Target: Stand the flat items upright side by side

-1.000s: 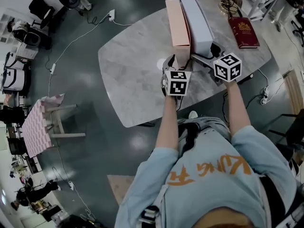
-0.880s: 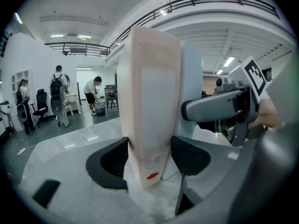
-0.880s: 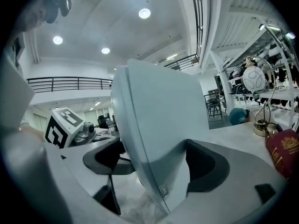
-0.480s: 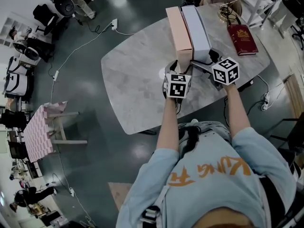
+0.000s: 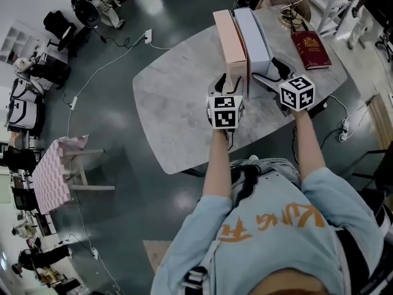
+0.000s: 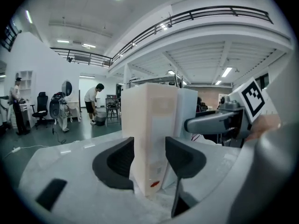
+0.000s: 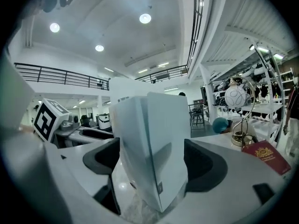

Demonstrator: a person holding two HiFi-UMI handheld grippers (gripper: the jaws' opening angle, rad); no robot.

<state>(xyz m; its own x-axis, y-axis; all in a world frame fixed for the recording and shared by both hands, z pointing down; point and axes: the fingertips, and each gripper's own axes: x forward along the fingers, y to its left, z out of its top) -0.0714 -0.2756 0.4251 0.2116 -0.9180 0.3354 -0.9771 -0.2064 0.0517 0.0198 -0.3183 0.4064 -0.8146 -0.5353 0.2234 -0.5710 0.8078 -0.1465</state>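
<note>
Observing from the head view: grey marbled desk (image 5: pixel 178 103) carries all items.

- Pink box (image 5: pixel 228 35) and white box (image 5: pixel 253 32) stand upright on their long edges mid-desk, side by side, with their long faces touching.
- Left tongs (image 6: pixel 149 163): have just been closing and are now clenched on the near end of the pink box, one pad against each broad face.
- Right tongs (image 7: pixel 152 164): grasping the near end of the white box in the same way.
- Red booklet (image 5: pixel 311 47) lies flat to the right of the white box, apart from it. It has a gold crest on the cover; the print is too small to read.
- Labels: a small red mark sits low on the pink box's end face and a small grey mark low on the white box's corner. Neither is legible.
</note>
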